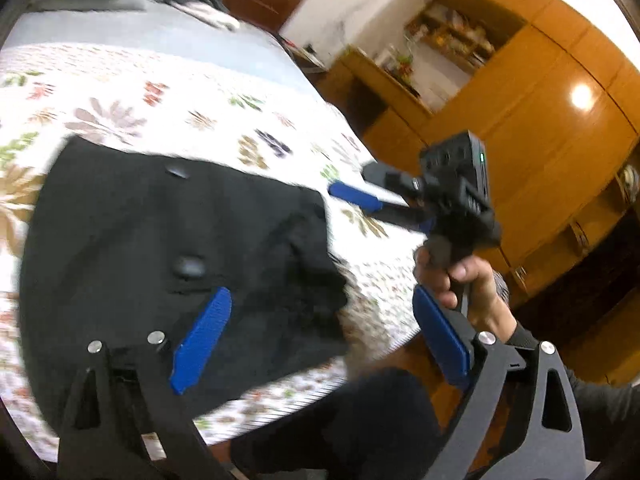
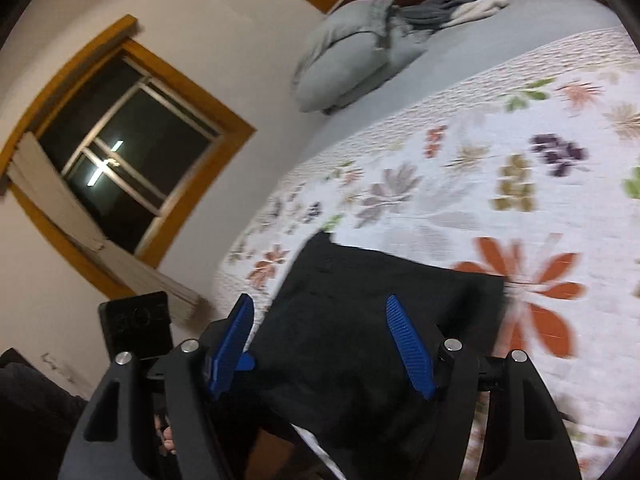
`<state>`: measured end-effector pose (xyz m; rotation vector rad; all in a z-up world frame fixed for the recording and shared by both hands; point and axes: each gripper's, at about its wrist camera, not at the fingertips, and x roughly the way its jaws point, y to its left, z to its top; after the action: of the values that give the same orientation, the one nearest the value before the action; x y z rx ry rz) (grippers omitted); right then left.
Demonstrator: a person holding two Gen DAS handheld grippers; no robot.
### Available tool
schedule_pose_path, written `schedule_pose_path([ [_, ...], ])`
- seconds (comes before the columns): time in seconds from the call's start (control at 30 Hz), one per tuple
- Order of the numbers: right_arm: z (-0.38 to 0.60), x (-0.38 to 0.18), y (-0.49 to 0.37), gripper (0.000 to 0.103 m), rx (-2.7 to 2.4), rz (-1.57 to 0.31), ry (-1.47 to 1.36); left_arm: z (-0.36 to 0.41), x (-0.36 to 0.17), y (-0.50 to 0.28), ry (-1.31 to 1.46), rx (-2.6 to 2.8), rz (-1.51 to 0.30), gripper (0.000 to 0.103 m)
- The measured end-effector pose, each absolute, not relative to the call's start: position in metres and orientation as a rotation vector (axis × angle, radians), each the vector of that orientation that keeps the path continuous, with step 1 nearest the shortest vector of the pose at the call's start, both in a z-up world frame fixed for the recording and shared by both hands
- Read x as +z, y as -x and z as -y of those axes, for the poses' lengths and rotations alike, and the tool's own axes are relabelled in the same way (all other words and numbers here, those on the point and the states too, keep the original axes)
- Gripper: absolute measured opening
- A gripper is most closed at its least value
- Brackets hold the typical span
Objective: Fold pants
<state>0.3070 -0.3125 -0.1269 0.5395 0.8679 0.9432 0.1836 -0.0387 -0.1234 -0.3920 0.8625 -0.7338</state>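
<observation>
The black pants (image 1: 168,240) lie folded into a thick pad on the floral bedspread (image 1: 180,92), near its front edge. My left gripper (image 1: 320,340) stands wide open. Its left finger (image 1: 202,340) hangs over the pants and its right finger (image 1: 440,340) is out past the bed's edge. A hand (image 1: 460,276) holds the right gripper (image 1: 354,184) just right of the pants, over the bedspread. In the right wrist view the right gripper (image 2: 320,348) is open above the pants (image 2: 360,320), with no cloth pinched between its fingers.
A grey pillow (image 2: 352,60) and crumpled grey clothes (image 2: 452,8) lie at the head of the bed. A wood-framed window (image 2: 132,152) is on the wall beside it. Wooden cabinets (image 1: 520,120) stand past the bed's far side. A dark-clad knee (image 1: 360,420) is at the bed's front edge.
</observation>
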Motion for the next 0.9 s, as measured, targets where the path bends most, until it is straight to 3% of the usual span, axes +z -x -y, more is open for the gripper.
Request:
schedule_pose_path([
  [0.1, 0.303, -0.157, -0.327, 0.071, 0.867, -0.971, -0.568, 0.009, -0.129, -0.191, 0.410, -0.659, -0.873, 0.093],
  [0.23, 0.316, -0.191, -0.331, 0.047, 0.803, -1.042, -0.626, -0.027, -0.144, -0.199, 0.454, -0.594, -0.898, 0.093],
  [0.3, 0.323, -0.191, -0.325, 0.050, 0.792, -1.032, -0.663, -0.048, -0.154, -0.205, 0.496, -0.574, -0.925, 0.093],
  [0.33, 0.328, -0.183, -0.317, 0.062, 0.770, -1.003, -0.676, -0.057, -0.158, -0.206, 0.523, -0.570, -0.931, 0.093],
  [0.37, 0.333, -0.175, -0.307, 0.066, 0.767, -0.963, -0.700, -0.068, -0.162, -0.207, 0.561, -0.568, -0.930, 0.093],
  [0.5, 0.327, -0.154, -0.265, 0.069, 0.880, -0.867, -0.767, -0.097, -0.166, -0.204, 0.645, -0.552, -0.905, 0.093],
  [0.6, 0.309, -0.172, -0.242, 0.070, 0.877, -0.943, -0.734, -0.112, -0.169, -0.203, 0.681, -0.542, -0.906, 0.093],
  [0.67, 0.310, -0.194, -0.239, 0.065, 0.817, -0.987, -0.730, -0.119, -0.171, -0.204, 0.687, -0.536, -0.925, 0.093],
  [0.73, 0.320, -0.208, -0.241, 0.041, 0.774, -1.002, -0.760, -0.127, -0.171, -0.205, 0.690, -0.530, -0.931, 0.093],
  [0.77, 0.326, -0.213, -0.242, 0.038, 0.751, -1.005, -0.784, -0.135, -0.171, -0.205, 0.693, -0.522, -0.934, 0.093],
  [0.87, 0.338, -0.205, -0.232, 0.046, 0.728, -0.970, -0.811, -0.154, -0.172, -0.202, 0.720, -0.513, -0.948, 0.093],
  [0.9, 0.342, -0.201, -0.228, 0.062, 0.721, -0.952, -0.818, -0.162, -0.173, -0.200, 0.738, -0.509, -0.951, 0.093],
])
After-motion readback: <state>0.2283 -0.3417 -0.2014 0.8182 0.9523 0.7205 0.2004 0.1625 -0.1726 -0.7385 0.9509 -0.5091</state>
